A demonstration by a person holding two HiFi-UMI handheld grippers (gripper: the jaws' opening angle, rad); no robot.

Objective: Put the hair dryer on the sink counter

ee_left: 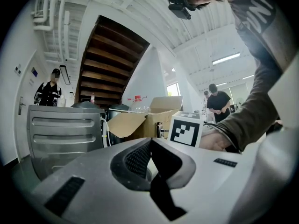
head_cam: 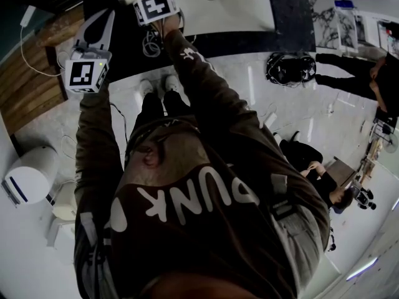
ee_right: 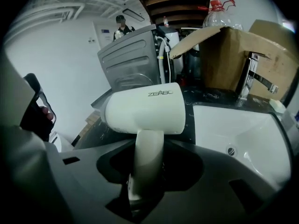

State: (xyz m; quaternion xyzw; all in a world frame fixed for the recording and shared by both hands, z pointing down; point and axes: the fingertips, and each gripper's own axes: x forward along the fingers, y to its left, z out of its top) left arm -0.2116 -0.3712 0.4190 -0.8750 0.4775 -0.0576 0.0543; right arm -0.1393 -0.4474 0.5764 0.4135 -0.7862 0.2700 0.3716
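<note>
White plastic hair dryer (ee_right: 148,107) is pinched by its handle in the right gripper (ee_right: 142,178). The handle runs straight down into the jaws and the barrel lies crosswise and level, its flat end toward the white sink basin (ee_right: 247,129). It hangs over the dark stone table (ee_right: 210,96), just left of the basin. The left gripper (ee_left: 150,160) is pressed together on nothing.

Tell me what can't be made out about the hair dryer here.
- Hair dryer handle's lower end: right gripper view, sunk between the right tongs.
- Its body: head view, cut by the top edge, covered by the marker cube.
- Whether it touches the sink counter: its own body hides the gap.
</note>
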